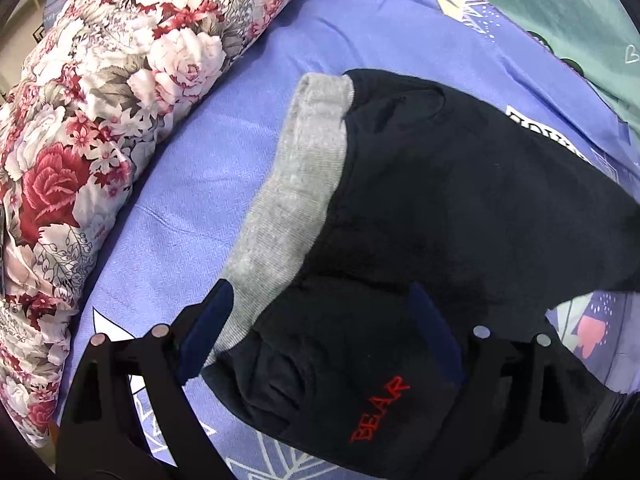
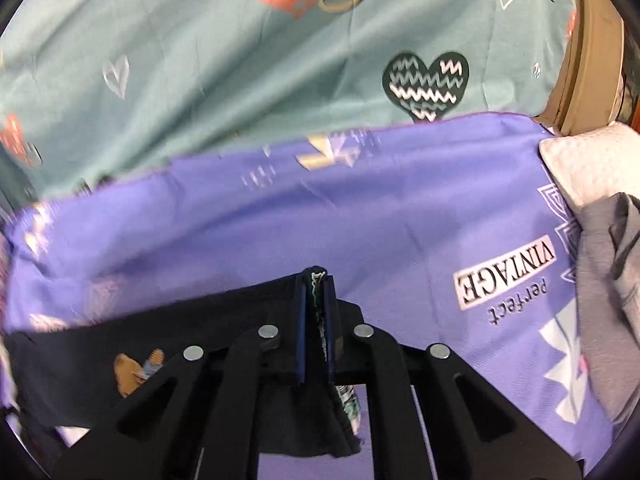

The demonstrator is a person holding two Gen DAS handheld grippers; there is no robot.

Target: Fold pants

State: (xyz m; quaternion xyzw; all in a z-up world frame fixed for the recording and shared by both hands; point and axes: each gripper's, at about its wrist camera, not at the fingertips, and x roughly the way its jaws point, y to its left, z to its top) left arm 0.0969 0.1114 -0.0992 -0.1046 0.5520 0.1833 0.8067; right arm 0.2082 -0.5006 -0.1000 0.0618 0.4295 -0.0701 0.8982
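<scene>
Black pants [image 1: 440, 208] with a grey waistband [image 1: 304, 184] and red "BEAR" stitching [image 1: 380, 408] lie on a purple sheet [image 1: 192, 208]. In the left wrist view my left gripper [image 1: 324, 324] stands open over the waistband end. One blue pad [image 1: 216, 320] sits at the grey band's corner, the other rests above the black cloth. In the right wrist view my right gripper [image 2: 316, 296] is shut on an edge of the black pants [image 2: 160, 332]. A thin fold of cloth with pale stitching is pinched between its pads. The fabric trails off to the left and hangs below the fingers.
A bulky floral quilt [image 1: 80, 128] borders the purple sheet on the left. A teal sheet [image 2: 200, 60] with hearts lies beyond the purple sheet [image 2: 360, 216]. A grey garment [image 2: 608, 300] and a white padded cloth [image 2: 592, 168] sit at the right edge.
</scene>
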